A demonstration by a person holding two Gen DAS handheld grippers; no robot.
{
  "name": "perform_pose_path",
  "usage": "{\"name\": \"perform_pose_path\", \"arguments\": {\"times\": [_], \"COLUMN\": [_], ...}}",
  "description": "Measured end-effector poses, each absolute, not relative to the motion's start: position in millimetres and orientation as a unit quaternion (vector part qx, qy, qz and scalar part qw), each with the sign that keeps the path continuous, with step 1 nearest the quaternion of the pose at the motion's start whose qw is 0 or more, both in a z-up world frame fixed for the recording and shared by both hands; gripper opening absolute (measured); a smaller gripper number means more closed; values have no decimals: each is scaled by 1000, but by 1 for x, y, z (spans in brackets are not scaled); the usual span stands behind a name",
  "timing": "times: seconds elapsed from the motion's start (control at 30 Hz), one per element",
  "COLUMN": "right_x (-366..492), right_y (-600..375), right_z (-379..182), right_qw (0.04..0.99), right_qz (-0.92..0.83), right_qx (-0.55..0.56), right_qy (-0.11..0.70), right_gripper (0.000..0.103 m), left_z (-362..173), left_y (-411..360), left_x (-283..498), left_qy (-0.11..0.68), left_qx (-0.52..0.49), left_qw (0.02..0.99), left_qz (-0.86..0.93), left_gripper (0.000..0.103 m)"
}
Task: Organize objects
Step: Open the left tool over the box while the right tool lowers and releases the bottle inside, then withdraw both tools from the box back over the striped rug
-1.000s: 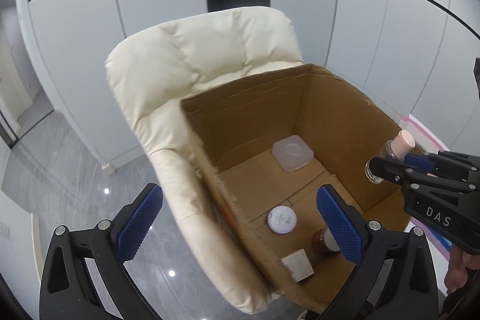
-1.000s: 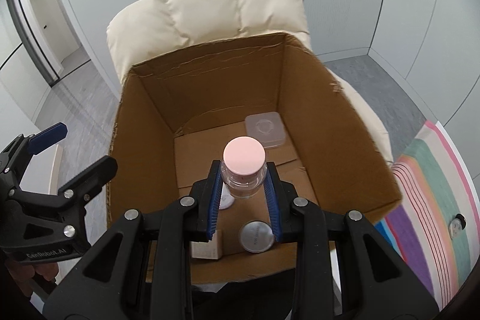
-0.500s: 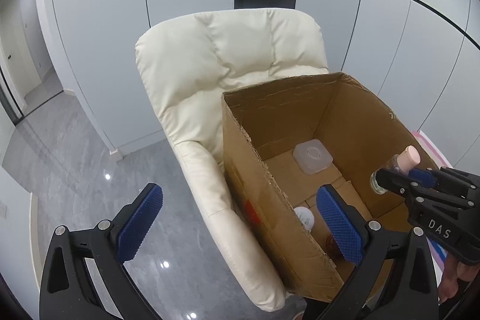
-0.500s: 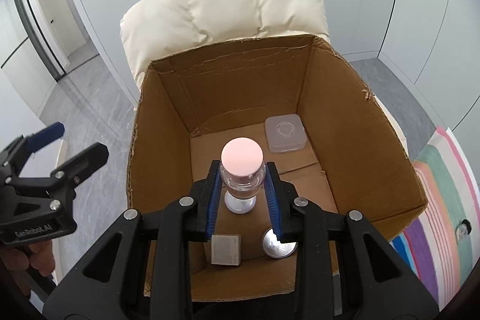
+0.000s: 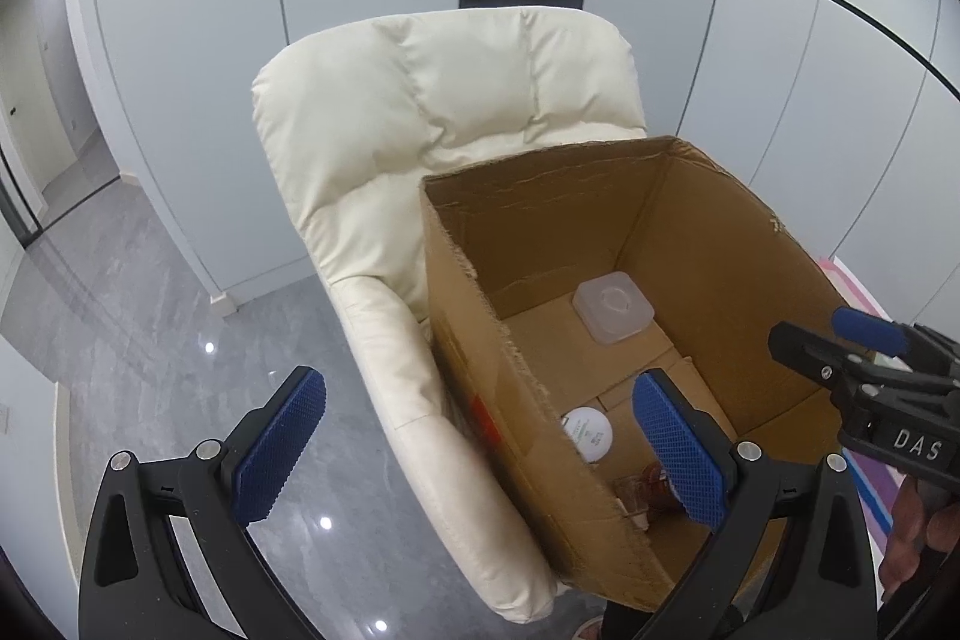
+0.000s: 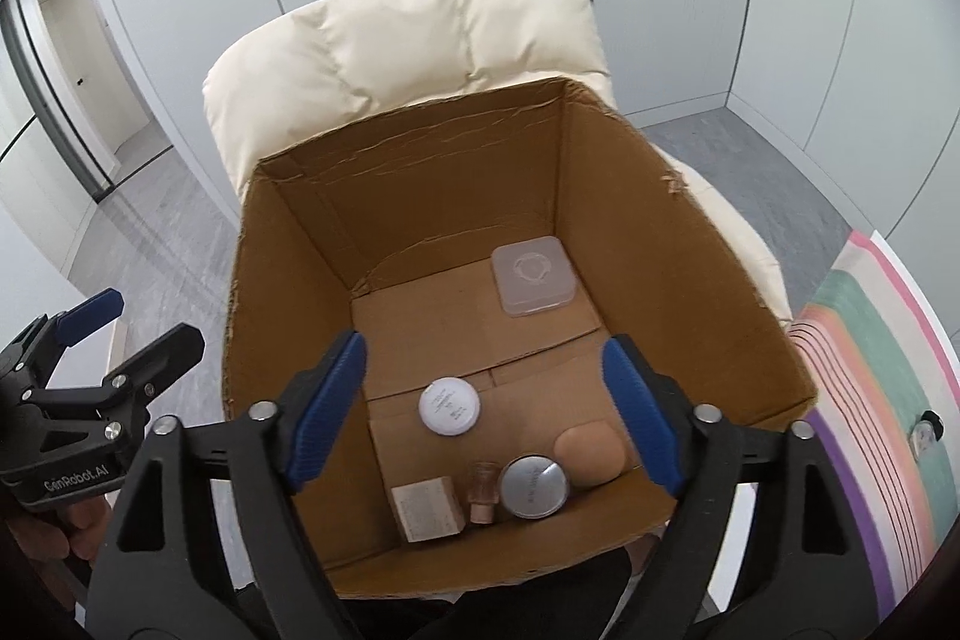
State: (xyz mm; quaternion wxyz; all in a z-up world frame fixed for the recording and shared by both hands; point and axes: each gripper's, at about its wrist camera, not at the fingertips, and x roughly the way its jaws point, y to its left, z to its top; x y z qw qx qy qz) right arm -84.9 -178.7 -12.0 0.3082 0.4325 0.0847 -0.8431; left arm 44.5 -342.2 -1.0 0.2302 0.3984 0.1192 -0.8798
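Clear pink-capped bottle (image 6: 482, 496) dropped, lying in box (image 6: 690, 268)

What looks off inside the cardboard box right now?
The small clear bottle with the pink cap lies on its side on the brown cardboard box floor, between the beige carton and the round silver tin. The box's top edges are ragged and torn. Nothing looks spilled.

Before me, a cream padded armchair (image 6: 420, 58) stands on the grey tiled floor (image 5: 150, 340), filling the frame's upper middle. An open cardboard box (image 6: 690, 280) sits directly on its seat, in the frame's centre.
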Motion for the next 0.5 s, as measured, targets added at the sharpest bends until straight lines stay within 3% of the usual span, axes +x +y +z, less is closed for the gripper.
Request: {"name": "perform_pose_path", "arguments": {"times": [0.2,0.5], "right_x": [-89,-96], "right_y": [-165,-143], "right_z": [-9,-5], "right_qw": [298,274], "right_qz": [-850,-863], "right_qx": [427,415], "right_qy": [82,84], "right_gripper": [97,103], "left_z": [-2,-4], "left_y": [-331,-316], "left_x": [36,19], "left_qy": [119,109], "left_qx": [402,404], "left_qw": [217,201], "left_qz": [-882,-886], "left_gripper": [103,103]}}
